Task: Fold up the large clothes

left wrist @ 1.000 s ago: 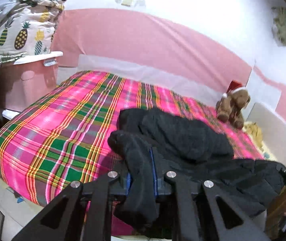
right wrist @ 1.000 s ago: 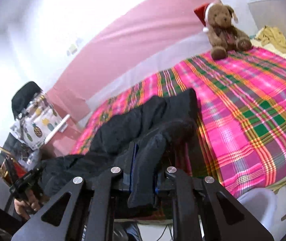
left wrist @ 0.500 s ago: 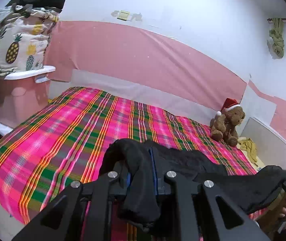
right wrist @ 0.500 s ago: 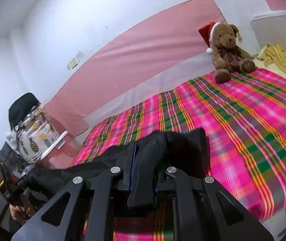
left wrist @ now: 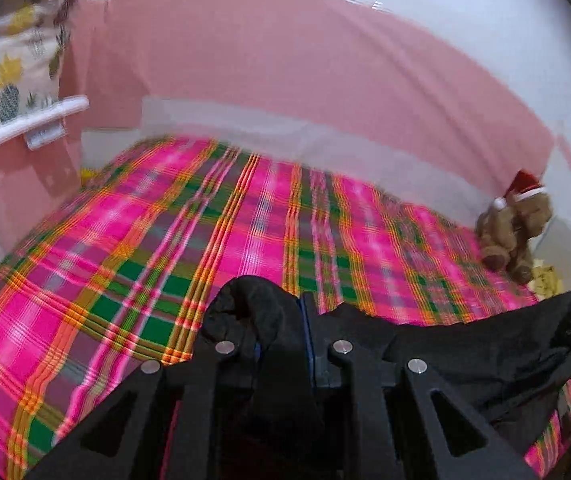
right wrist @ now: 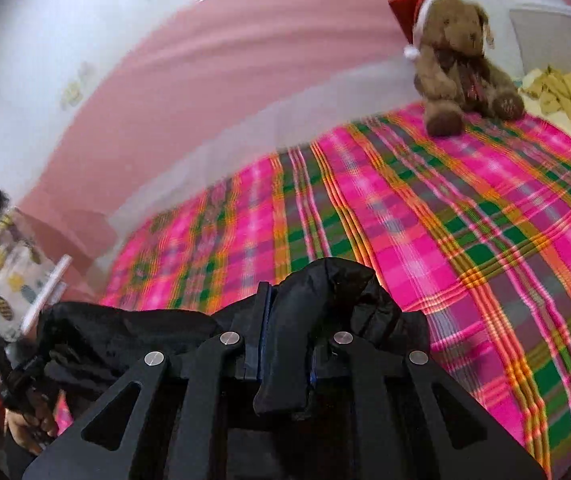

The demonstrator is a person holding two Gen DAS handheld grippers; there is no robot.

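**Black garment stretched between two grippers over the plaid bed**

Nearest the left wrist camera, the left gripper (left wrist: 281, 336) is clamped narrow on a bunched edge of the black garment (left wrist: 465, 352), the cloth rolling up over the fingers. The right gripper (right wrist: 287, 332) pinches another bunch of the same garment (right wrist: 125, 336) just as tightly. Neither jaw shows any gap beyond the fabric.

The relation that matters: the garment hangs as a band between the two grippers, its long axis running side to side, from one hand across to the other. In each view it trails off toward the opposite gripper, which is barely visible at the frame edge. It sits at the near edge of the plaid bedspread (left wrist: 125, 260), and most of the bed lies bare ahead of it. Neither hand looks nearer the bed than the other; both grippers point forward and tilt downward over the mattress, roughly parallel.

Laying the garment flat probably calls for carrying both corners forward together, keeping the span taut.

Further back sits a teddy bear (right wrist: 457, 60) in a red hat, against the pink wall (left wrist: 305, 60).
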